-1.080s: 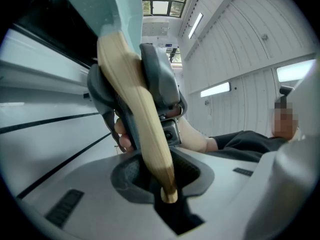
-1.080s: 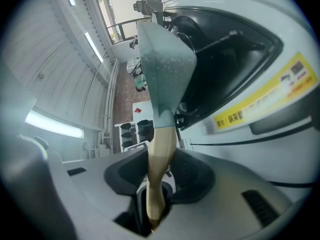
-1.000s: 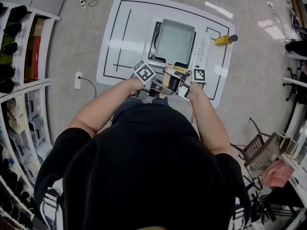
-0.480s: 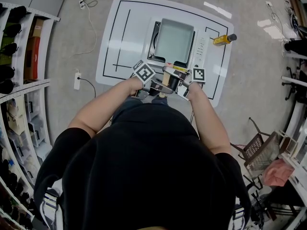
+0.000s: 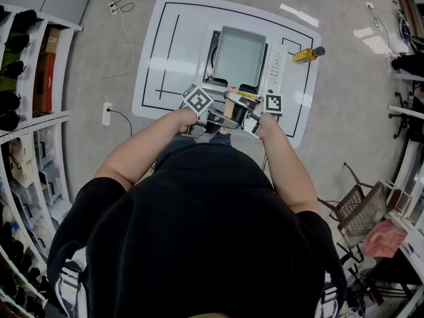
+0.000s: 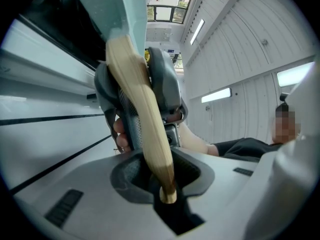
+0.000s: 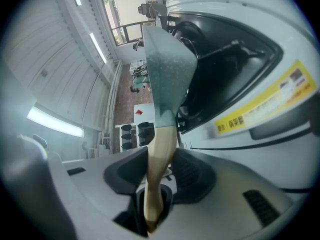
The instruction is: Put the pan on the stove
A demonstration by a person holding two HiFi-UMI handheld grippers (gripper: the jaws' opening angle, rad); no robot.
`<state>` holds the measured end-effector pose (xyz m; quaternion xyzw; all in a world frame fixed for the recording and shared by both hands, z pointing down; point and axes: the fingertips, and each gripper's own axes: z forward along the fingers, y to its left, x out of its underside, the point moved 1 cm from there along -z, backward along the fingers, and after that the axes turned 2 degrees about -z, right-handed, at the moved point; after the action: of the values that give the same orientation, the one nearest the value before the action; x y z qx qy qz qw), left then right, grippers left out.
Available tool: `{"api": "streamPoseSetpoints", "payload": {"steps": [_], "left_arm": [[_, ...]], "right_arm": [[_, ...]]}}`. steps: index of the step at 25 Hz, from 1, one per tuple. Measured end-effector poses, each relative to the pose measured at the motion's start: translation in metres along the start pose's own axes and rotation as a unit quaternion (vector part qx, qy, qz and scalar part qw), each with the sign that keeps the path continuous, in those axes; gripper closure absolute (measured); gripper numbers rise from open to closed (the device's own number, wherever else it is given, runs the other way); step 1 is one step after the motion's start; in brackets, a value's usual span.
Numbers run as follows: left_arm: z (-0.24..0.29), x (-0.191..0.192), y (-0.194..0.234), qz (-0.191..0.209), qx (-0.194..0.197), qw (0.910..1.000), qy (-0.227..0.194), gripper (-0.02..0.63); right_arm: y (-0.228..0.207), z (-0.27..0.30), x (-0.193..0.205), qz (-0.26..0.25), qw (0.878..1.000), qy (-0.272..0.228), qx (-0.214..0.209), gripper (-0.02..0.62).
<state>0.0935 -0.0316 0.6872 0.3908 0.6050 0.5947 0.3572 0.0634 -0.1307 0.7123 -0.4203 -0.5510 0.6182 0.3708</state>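
A rectangular pale green pan (image 5: 238,55) with a wooden handle (image 5: 228,110) sits over the portable stove (image 5: 277,65) on the white table (image 5: 175,52). Both grippers hold the handle at the table's near edge. My left gripper (image 5: 215,116) is shut on it from the left, my right gripper (image 5: 241,115) from the right. In the left gripper view the handle (image 6: 145,119) runs down between the jaws of the left gripper (image 6: 167,194), up to the pan (image 6: 107,9). In the right gripper view the right gripper (image 7: 152,214) pinches the handle (image 7: 160,159). The pan (image 7: 167,69) reaches over the stove's black burner well (image 7: 235,49).
A yellow bottle (image 5: 306,55) lies on the table to the right of the stove. Shelves with shoes and boxes (image 5: 26,111) line the left side. A power strip (image 5: 106,110) and cable lie on the floor. A wire basket (image 5: 361,207) stands at the right.
The pan and both grippers have shifted only very slightly away from me. Both grips on the handle are unchanged.
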Motion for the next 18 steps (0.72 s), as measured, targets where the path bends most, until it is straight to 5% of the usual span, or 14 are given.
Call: {"api": "streamPoseSetpoints", "payload": {"steps": [18], "left_arm": [[-0.020, -0.006, 0.006, -0.004, -0.012, 0.9991, -0.041, 0.439]], "right_arm": [[-0.005, -0.022, -0.008, -0.053, 0.997, -0.030, 0.040, 0.380]]}}
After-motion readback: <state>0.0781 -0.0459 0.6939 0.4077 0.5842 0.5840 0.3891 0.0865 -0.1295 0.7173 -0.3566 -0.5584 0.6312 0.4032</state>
